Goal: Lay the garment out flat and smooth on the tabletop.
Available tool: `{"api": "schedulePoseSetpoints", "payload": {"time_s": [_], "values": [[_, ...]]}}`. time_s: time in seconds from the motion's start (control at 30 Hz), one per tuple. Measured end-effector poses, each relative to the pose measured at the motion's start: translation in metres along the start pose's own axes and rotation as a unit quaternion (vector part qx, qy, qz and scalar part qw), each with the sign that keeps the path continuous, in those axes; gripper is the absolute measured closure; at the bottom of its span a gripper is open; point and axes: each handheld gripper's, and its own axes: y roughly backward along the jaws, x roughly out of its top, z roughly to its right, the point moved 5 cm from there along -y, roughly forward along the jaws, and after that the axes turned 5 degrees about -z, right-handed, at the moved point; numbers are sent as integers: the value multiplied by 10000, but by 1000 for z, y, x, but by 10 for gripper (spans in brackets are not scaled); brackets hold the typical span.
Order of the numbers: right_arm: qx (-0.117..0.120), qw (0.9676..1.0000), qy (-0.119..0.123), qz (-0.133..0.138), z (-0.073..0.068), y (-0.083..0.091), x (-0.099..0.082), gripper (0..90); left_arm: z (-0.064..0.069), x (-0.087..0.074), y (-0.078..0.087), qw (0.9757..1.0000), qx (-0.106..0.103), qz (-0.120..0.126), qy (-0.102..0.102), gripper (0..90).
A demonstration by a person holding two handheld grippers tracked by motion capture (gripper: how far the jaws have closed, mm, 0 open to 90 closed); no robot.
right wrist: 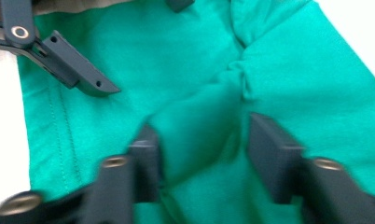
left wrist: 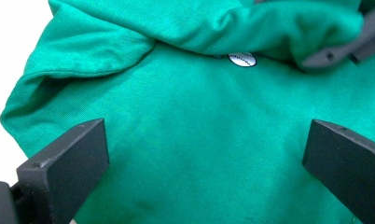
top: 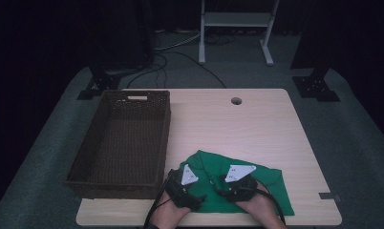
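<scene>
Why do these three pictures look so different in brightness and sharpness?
High view: dim, the room behind nearly black, only the table and green garment lit. Left gripper view: sharp, but the bare table at its left edge is blown out to white. Right gripper view: the right gripper is smeared with motion blur, and the table corners glare white.

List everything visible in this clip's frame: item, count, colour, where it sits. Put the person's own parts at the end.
Green garment: one, green, crumpled at the table's near edge, right of centre.
Baseball patch: one, white, on the garment.
Basket: one, dark brown wicker, along the table's left side.
Table: one, light wood, with a round hole near the far edge.
Frame: one, white metal, on the floor beyond the table.
Left gripper: one, black, jaws wide apart over the garment.
Right gripper: one, black, jaws partly closed around a raised fold of garment.
Hands: two, at the near edge, holding the grippers.
</scene>
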Motion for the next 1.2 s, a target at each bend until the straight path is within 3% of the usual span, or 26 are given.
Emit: {"api": "schedulePoseSetpoints", "payload": {"time_s": [0.03,0.27,0.7,1.2], "values": [[-70,10000,48,6,-1,1,0,617,0,0,0,10000,0,0,0,0],[-110,9999,-53,13,1,3,0,790,0,0,0,10000,0,-4,0,0],[36,9994,-329,57,6,7,2,801,0,0,0,10000,1,-1,-5,0],[197,9992,-343,17,12,15,9,803,0,0,0,10000,0,3,5,0]]}}
